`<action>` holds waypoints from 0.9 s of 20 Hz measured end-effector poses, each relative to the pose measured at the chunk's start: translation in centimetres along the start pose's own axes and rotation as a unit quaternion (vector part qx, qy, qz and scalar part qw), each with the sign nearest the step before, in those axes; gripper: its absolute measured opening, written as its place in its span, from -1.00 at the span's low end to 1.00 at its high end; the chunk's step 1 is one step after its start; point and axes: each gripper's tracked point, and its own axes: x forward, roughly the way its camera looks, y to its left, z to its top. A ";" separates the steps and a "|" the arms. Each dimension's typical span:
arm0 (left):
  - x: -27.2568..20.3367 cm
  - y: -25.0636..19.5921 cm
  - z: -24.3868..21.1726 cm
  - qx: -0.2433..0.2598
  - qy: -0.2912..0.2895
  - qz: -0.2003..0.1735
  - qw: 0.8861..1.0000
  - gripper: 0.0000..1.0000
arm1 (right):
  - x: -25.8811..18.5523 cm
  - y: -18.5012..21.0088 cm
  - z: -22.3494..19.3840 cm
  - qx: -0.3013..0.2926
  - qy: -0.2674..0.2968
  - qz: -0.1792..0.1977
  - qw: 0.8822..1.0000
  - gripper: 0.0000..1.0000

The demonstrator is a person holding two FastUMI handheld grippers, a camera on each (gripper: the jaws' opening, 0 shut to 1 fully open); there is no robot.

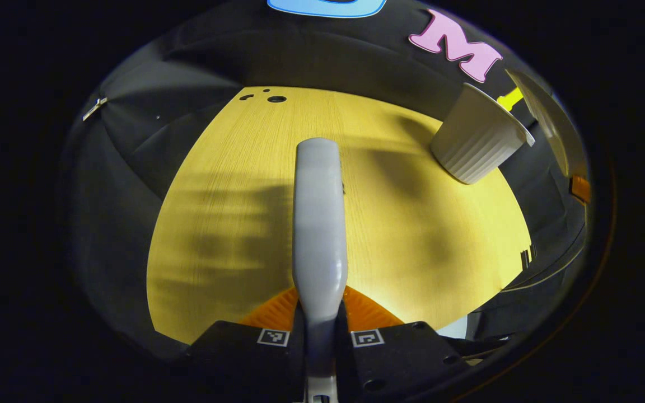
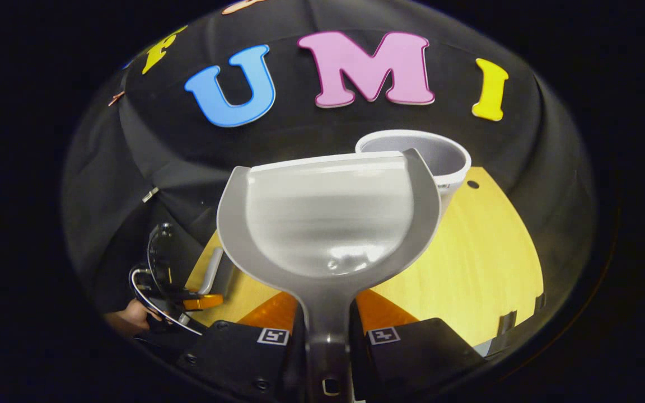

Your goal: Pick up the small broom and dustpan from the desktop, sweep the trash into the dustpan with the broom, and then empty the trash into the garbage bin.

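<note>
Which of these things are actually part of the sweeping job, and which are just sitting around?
Part of the job:
- pale grey plastic broom handle, clamped in the left gripper
- translucent grey plastic dustpan, clamped in the right gripper
- white ribbed garbage bin

Just there:
- yellow wooden desktop
- black cloth booth wall

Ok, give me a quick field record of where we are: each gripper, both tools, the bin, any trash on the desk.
left gripper: shut on the broom handle
right gripper: shut on the dustpan handle
dustpan: raised, scoop looks empty, its front edge near the bin
garbage bin: upright at the far side of the desk, open top
trash on desk: none seen
broom head: out of sight
</note>
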 end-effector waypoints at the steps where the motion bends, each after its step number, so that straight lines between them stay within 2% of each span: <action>1: 0.3 0.0 -0.2 -0.002 0.004 -0.001 1.000 -0.48 | 0.9 0.4 -1.4 0.000 0.015 0.000 1.000 -0.28; 3: 0.9 -0.3 -0.7 0.005 0.014 0.000 1.000 -0.49 | 2.5 1.1 -4.2 0.004 0.044 0.002 0.999 -0.27; 6: 1.7 -0.2 -1.0 0.035 0.026 0.024 0.999 -0.48 | 6.4 1.3 -8.3 0.013 0.093 0.004 0.996 -0.27; 8: 2.5 -0.4 -1.3 0.035 0.037 0.027 0.998 -0.41 | 8.5 0.6 -10.6 0.007 0.120 -0.003 0.993 -0.28; 10: 3.4 -0.2 -1.1 0.030 0.045 0.032 0.998 -0.48 | 10.1 0.1 -12.6 -0.002 0.139 -0.011 0.990 -0.28; 11: 3.4 -0.3 -1.1 0.030 0.050 0.038 0.998 -0.41 | 10.8 -0.2 -13.6 -0.006 0.146 -0.014 0.989 -0.28; 18: 5.3 -0.8 -1.1 0.028 0.088 0.059 0.994 -0.44 | 13.4 -0.9 -15.8 -0.016 0.179 -0.021 0.984 -0.26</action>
